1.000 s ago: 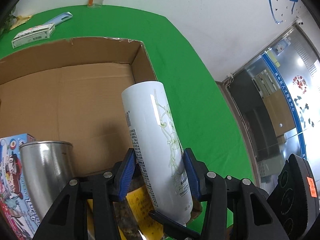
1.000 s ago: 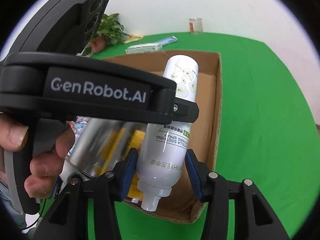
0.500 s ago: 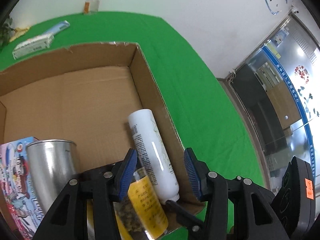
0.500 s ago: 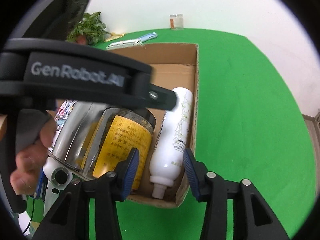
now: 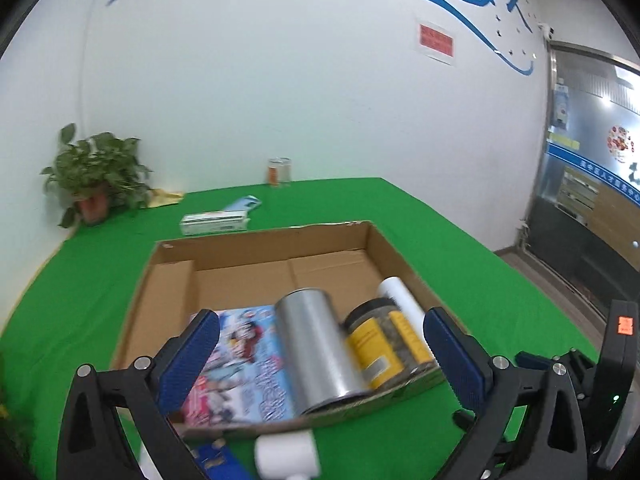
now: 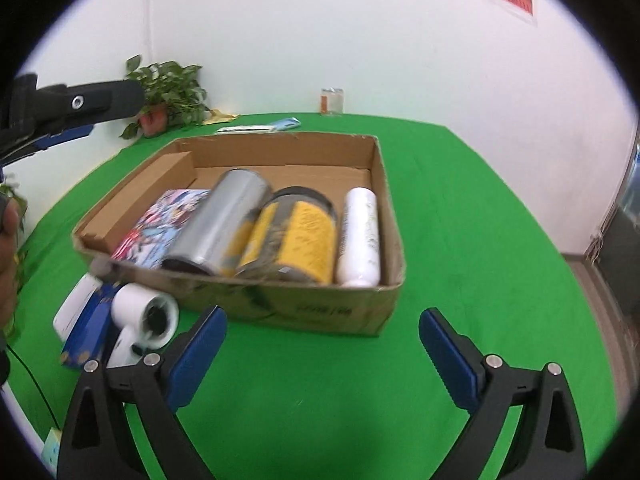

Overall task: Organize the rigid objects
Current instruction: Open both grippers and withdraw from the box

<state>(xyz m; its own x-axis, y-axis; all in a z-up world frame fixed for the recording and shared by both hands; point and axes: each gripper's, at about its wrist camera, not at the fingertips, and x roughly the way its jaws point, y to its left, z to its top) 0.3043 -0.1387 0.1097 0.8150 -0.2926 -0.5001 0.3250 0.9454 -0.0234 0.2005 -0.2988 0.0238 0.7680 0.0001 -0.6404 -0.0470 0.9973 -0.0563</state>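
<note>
Table cover (image 6: pixel 460 208): plain bright green. Cardboard box (image 6: pixel 320 312): plain brown, faint dark print on its near wall. Spray bottle (image 6: pixel 359 236): white with a faint pale-green line pattern. Jar (image 6: pixel 296 236): dark lid, yellow label with small dark print. Metal cup (image 6: pixel 224 224): plain silver. Flat carton (image 5: pixel 240 364): busy cartoon print in pink, blue and white. Gripper pads (image 6: pixel 196 356): blue, ribbed, on black frames. Potted plant (image 5: pixel 96 176): green leaves, reddish pot. Wall (image 5: pixel 280 80): white with blue curved stripes and a red notice.

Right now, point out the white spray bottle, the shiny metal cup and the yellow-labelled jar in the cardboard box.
white spray bottle (image 6: pixel 359 236), right wrist view, mid-body.
shiny metal cup (image 6: pixel 222 224), right wrist view, side wall.
yellow-labelled jar (image 6: pixel 306 236), right wrist view, label.
</note>
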